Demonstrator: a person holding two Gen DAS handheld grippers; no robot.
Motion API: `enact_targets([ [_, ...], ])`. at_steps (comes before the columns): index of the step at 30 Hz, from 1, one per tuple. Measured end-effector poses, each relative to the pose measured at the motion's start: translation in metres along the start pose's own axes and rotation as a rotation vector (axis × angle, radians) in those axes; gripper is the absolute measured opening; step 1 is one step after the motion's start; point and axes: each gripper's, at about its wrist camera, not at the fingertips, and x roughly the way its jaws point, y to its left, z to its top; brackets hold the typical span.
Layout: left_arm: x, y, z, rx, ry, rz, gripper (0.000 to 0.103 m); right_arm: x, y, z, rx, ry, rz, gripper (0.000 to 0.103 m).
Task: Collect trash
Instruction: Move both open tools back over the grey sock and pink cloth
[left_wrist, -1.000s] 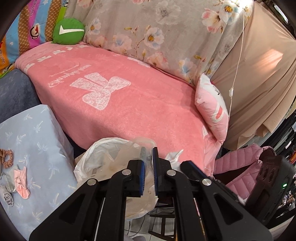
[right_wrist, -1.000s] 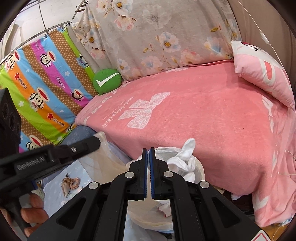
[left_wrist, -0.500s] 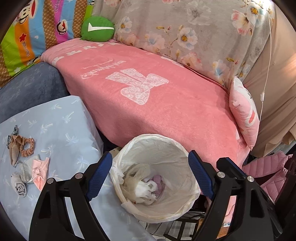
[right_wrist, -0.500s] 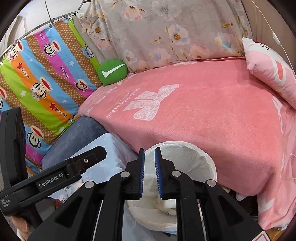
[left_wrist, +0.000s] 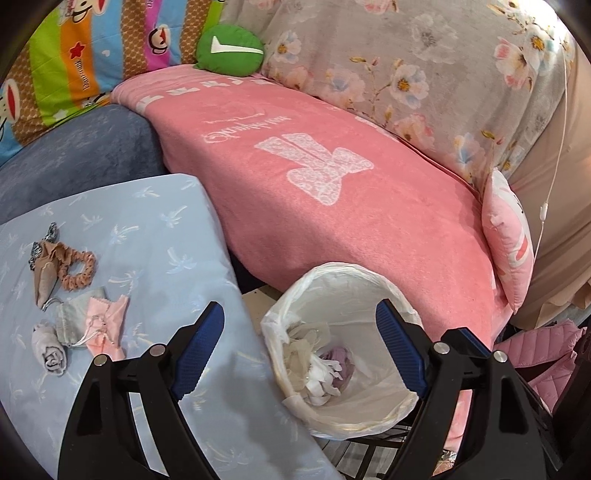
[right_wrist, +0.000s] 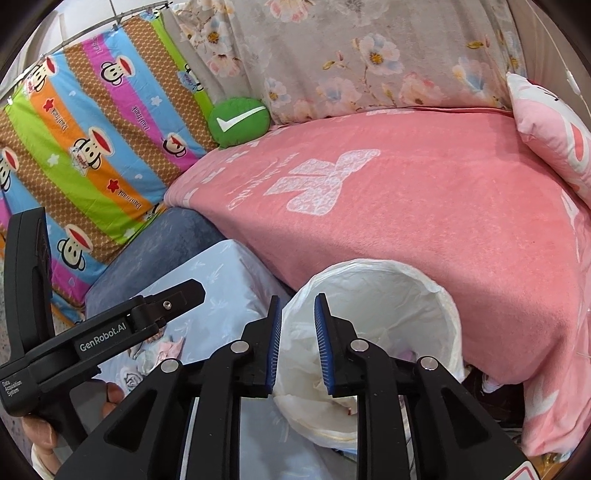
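A bin lined with a white bag stands between the pink-covered couch and a table under a light blue cloth. Crumpled plastic and tissue lie at the bottom of the bin. My left gripper hangs over the bin's near left rim, jaws wide open and empty. My right gripper is over the bin too, its jaws opening, a narrow gap with nothing in it. On the cloth lie a brown scrunchie, a pink cloth scrap and a grey rolled piece.
The pink blanket covers the couch behind the bin, with a pink pillow at its right end and a green cushion at the back. A pink quilted bag sits on the right. A hand holds the left gripper's handle.
My left gripper opened and let a clear plastic piece fall into the bin. Both grippers shifted left toward the blue cloth. The right jaws parted a little.
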Motion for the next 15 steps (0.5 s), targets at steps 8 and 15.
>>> enact_targets([
  [8,-0.014,0.050,-0.011,-0.056,-0.025,0.096,0.086,0.018,0.043,-0.018,-0.064,0.051,0.037,0.026],
  [15,-0.023,0.108,-0.029,-0.140,-0.024,0.207,0.089,0.038,0.089,-0.043,-0.130,0.116,0.079,0.026],
])
